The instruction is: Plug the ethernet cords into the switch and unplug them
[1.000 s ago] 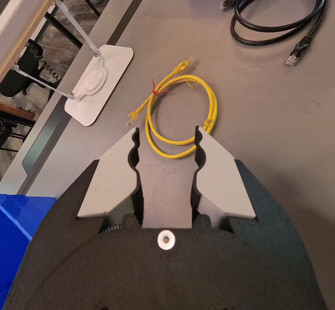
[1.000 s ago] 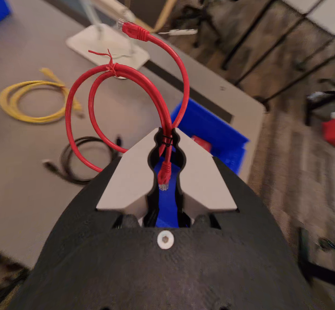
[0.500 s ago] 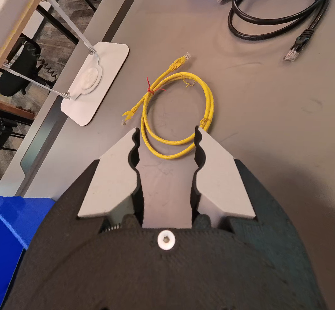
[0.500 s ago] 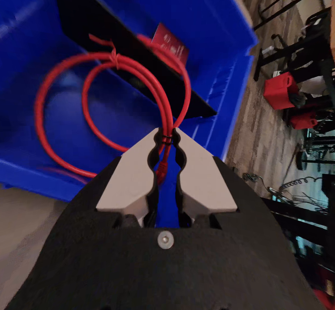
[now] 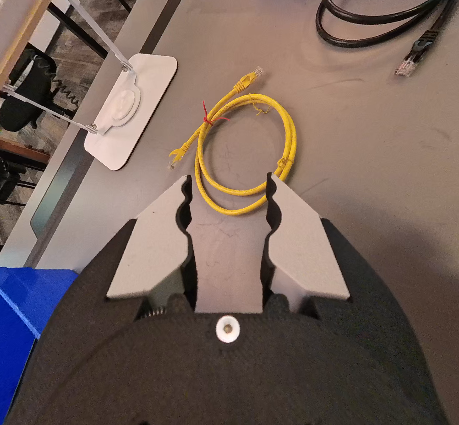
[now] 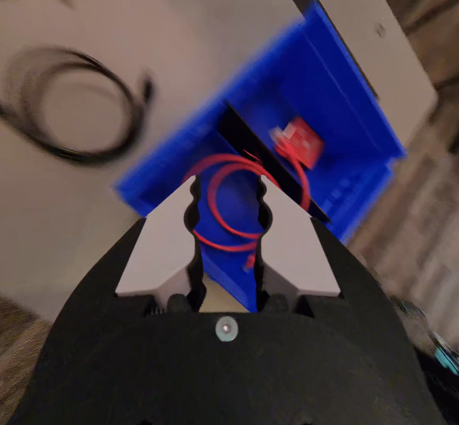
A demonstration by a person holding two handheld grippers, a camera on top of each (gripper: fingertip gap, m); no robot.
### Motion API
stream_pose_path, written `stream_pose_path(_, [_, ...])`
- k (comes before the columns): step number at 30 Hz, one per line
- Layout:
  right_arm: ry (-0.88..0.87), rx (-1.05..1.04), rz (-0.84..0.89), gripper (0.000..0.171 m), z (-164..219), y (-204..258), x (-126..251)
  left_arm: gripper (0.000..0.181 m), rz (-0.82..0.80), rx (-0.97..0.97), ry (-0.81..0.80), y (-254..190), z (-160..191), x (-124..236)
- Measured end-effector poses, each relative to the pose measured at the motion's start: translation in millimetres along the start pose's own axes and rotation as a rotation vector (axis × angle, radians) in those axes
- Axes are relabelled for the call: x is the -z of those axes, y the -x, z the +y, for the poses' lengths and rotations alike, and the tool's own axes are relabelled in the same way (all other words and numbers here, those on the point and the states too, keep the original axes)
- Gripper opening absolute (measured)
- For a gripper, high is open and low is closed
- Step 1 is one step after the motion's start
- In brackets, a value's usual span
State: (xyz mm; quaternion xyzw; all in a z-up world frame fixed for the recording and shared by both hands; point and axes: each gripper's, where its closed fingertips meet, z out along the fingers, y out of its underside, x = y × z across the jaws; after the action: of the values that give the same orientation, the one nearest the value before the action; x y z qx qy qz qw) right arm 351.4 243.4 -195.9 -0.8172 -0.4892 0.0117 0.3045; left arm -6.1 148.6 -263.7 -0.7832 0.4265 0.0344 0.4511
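My left gripper (image 5: 228, 179) is open and empty, hovering just short of a coiled yellow ethernet cord (image 5: 288, 135) that lies on the grey table. A coiled black ethernet cord (image 5: 372, 38) lies farther off at the top right. In the blurred right wrist view, my right gripper (image 6: 228, 182) is open above a blue bin (image 6: 335, 85). A coiled red ethernet cord (image 6: 213, 199) lies loose inside the bin, across a black divider (image 6: 250, 137). A red object (image 6: 303, 145) sits in the bin's far part. No switch is in view.
A white stand base (image 5: 134, 112) with clear legs sits at the table's left edge (image 5: 82, 137). A blue bin corner (image 5: 24, 299) is at lower left. The black cord also shows in the right wrist view (image 6: 82, 150). Floor and chairs lie past the table edge. My right fingertips sit around 40 cm from my left ones. The red object (image 6: 303, 145) is closer to my right gripper, around 20 cm from its tips; the left tips are 50 cm off.
My right gripper swung over the blue bin, opened and let go of the red cord, which now lies in the bin. My left gripper drifted slightly; the yellow cord stayed put.
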Motion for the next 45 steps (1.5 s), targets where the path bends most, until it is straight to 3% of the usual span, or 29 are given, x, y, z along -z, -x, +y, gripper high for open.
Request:
stream_pose_path(3, [-0.061,0.099,-0.105,0.044,-48.1,67.5,-1.5,0.057,0.001,-0.001,-0.002,0.2,-0.8,-0.5])
stream_pose_path(5, [0.042,0.181,-0.081,0.045,-50.9,94.7,-27.6,0.057,0.006,-0.002,-0.004,-0.8,-1.3,-1.1])
stream_pose_path(10, [0.436,0.073,0.011,0.043,-2.5,102.5,-92.4,0.056,0.002,-0.023,-0.011,-3.2,-3.7,3.5])
stream_pose_path(15, [0.547,0.079,0.098,0.014,10.8,97.7,-122.2,0.056,0.013,-0.02,-0.029,-5.5,-9.0,4.1])
stream_pose_path(20, [0.52,0.08,0.059,0.01,-1.9,102.8,-128.0,0.056,0.024,-0.026,-0.033,-9.4,-9.2,3.4])
stream_pose_path(25, [0.275,0.072,0.092,0.008,-63.1,95.5,-78.1,0.056,0.014,-0.02,-0.038,-4.1,-7.9,6.1])
stream_pose_path(29, [0.093,0.014,0.307,0.007,-89.6,24.2,1.6,0.055,0.015,-0.02,-0.034,-4.2,-6.6,4.7])
stream_pose_path(33, [0.045,-0.137,0.477,0.003,-47.5,-54.2,50.5,0.055,0.02,-0.025,-0.036,-7.1,-8.1,3.6])
stream_pose_path(36, [0.053,-0.253,0.53,0.004,5.2,-86.3,44.3,0.055,0.028,-0.023,-0.035,-10.4,-8.8,1.6])
stream_pose_path(40, [0.066,-0.326,0.571,0.005,70.5,-94.5,1.2,0.055,0.031,-0.028,-0.03,-14.6,-10.1,0.2])
stream_pose_path(42, [0.112,-0.373,0.504,0.023,95.6,-80.9,-21.9,0.055,0.027,-0.031,-0.026,-14.8,-10.1,0.4])
stream_pose_path(45, [0.1,-0.385,0.494,0.039,97.6,-70.0,-15.5,0.055,0.025,-0.023,-0.019,-14.8,-10.0,2.1])
